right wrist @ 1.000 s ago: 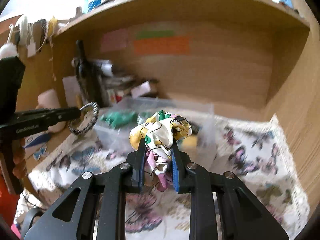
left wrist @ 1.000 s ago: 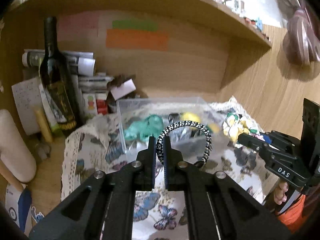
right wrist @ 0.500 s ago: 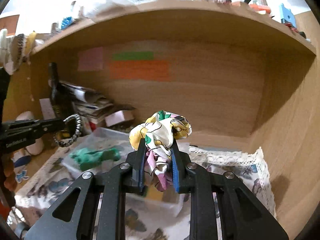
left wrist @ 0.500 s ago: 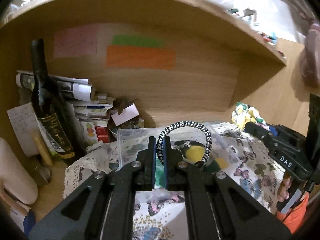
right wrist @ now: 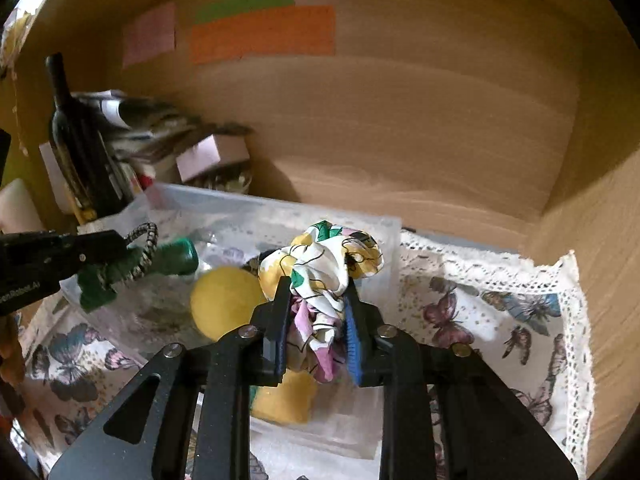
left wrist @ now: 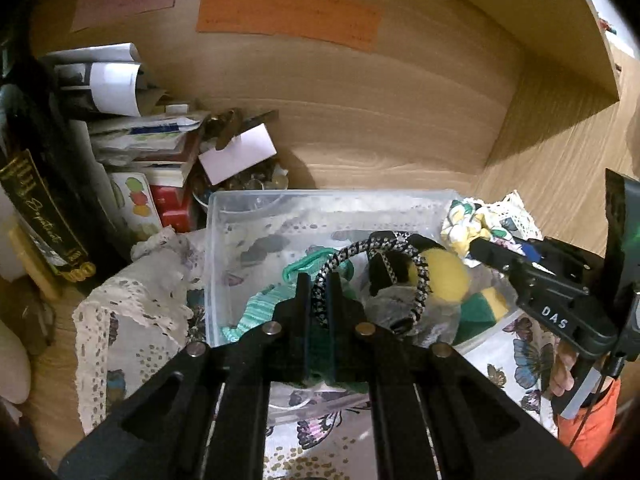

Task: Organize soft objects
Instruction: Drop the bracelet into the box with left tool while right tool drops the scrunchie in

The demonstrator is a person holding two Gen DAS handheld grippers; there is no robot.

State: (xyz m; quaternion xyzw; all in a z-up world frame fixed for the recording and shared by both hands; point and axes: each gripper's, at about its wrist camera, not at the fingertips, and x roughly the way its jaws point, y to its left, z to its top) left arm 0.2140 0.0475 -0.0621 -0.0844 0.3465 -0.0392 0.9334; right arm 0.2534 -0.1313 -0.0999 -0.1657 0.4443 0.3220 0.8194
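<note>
My left gripper (left wrist: 319, 285) is shut on a black-and-white braided hair tie (left wrist: 376, 276) and holds it over the clear plastic bin (left wrist: 256, 200). My right gripper (right wrist: 316, 292) is shut on a floral fabric scrunchie (right wrist: 324, 264) above the bin's right part (right wrist: 384, 232). Inside the bin lie a green knitted item (left wrist: 260, 308), a yellow ball (left wrist: 444, 276) and a yellow-green sponge (left wrist: 484, 308). The right gripper with the scrunchie (left wrist: 468, 224) shows at the right of the left wrist view; the left gripper with the hair tie (right wrist: 142, 248) shows at the left of the right wrist view.
The bin stands on a butterfly-print cloth with lace edge (right wrist: 500, 312) inside a wooden shelf nook. A dark wine bottle (left wrist: 36, 184), stacked papers and boxes (left wrist: 140, 132) and a bowl of small items (left wrist: 240, 180) crowd the back left. Coloured notes (left wrist: 288, 12) hang on the back wall.
Both grippers have moved forward and down over the bin, still holding the hair tie and the scrunchie. The bin's contents now lie right under them.
</note>
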